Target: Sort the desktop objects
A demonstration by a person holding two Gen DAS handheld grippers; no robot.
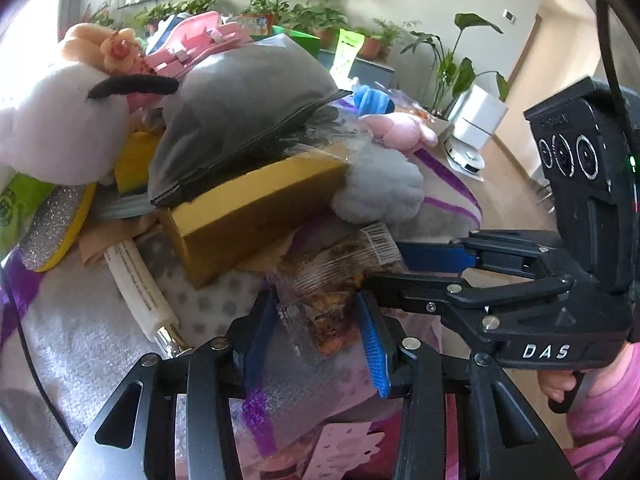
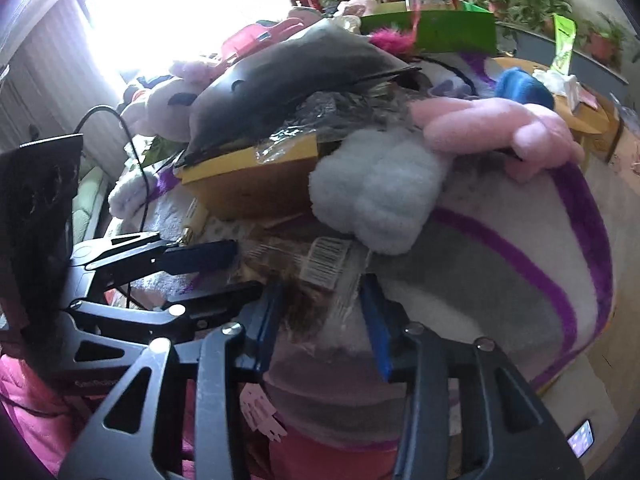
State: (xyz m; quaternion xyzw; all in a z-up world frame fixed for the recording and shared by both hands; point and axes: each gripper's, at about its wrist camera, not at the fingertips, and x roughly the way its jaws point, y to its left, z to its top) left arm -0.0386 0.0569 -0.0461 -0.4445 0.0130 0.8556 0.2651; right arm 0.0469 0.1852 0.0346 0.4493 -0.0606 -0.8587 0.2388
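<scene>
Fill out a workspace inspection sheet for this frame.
Surface: striped blanket, mostly covered.
Job's things: snack packet, on the blanket in front of the pile.
Clutter: yellow box under grey pouch; plush toys; white tube.
Grippers: left hand-held gripper shut on the packet; right hand-held gripper open, with the packet between its fingers.
Cables: black cable beside the pile.
Surroundings: potted plants, vacuum dock, bright window.

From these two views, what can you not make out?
- Snack packet: contents unclear in left view, glare on the wrap; right view blurred.
- Yellow box: top hidden by grey pouch in both views.
- White tube: print too small, left view.
</scene>
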